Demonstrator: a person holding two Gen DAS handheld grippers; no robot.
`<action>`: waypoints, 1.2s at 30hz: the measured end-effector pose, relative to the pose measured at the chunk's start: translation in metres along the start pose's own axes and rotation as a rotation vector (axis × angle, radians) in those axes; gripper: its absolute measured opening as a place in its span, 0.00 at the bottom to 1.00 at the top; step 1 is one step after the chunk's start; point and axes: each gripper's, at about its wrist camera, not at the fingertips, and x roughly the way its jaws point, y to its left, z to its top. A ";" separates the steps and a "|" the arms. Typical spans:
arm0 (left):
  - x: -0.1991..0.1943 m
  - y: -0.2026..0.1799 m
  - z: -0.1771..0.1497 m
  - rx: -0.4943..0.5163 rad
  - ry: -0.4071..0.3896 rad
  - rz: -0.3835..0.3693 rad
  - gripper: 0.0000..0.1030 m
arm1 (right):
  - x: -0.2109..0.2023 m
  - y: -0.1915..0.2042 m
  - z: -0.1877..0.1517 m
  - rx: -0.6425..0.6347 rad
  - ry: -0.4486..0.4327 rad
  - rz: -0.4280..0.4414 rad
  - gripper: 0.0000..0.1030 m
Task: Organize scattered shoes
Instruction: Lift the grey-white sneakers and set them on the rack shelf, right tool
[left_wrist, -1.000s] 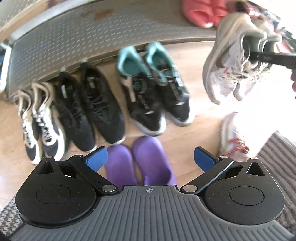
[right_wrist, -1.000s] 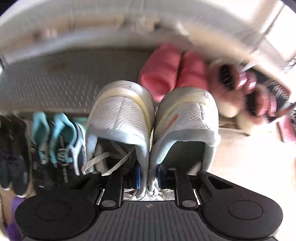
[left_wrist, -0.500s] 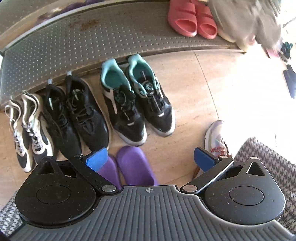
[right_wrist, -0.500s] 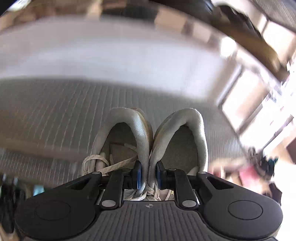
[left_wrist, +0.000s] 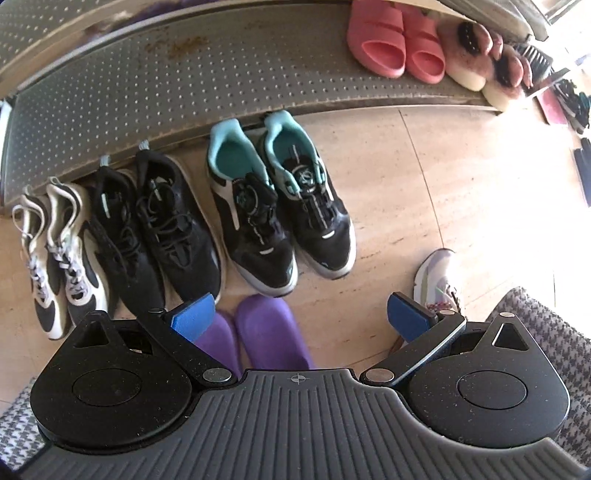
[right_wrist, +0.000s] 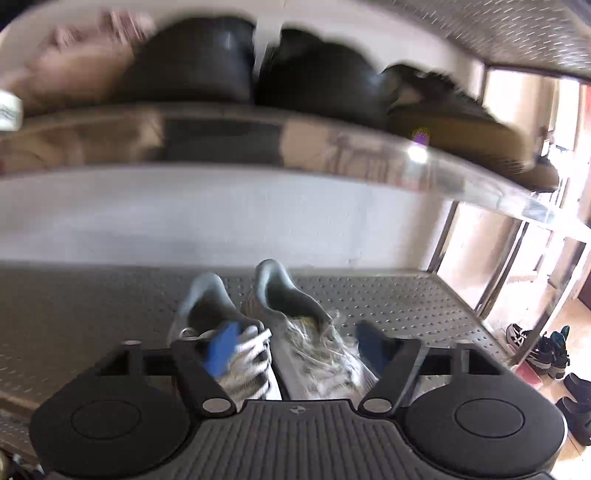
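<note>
Shoes, a pale pair (right_wrist: 273, 332), sit on the rack shelf (right_wrist: 406, 302) between the spread jaws of the right gripper (right_wrist: 295, 343), so setting down seems finished, while the left gripper (left_wrist: 299, 314), jaws apart and empty, hovers over purple slippers (left_wrist: 266, 332), likely next.

Your left wrist camera looks steeply down from above at the floor (left_wrist: 388, 177), with the lowest rack shelf (left_wrist: 221, 74) across the top of the frame and the shoe rows set well back. Your right wrist camera sits close in, level with a perforated shelf (right_wrist: 406, 306), facing the back wall. The two views share only the rack itself
</note>
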 end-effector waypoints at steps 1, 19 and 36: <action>0.000 0.000 -0.001 0.001 -0.001 0.002 0.99 | -0.002 -0.002 -0.005 -0.002 0.017 0.021 0.85; 0.018 -0.004 0.005 0.009 0.053 0.005 0.99 | 0.095 0.015 -0.046 -0.147 0.249 0.245 0.91; 0.029 -0.006 0.013 0.005 0.088 -0.012 0.99 | 0.124 0.043 -0.029 -0.043 0.281 0.078 0.89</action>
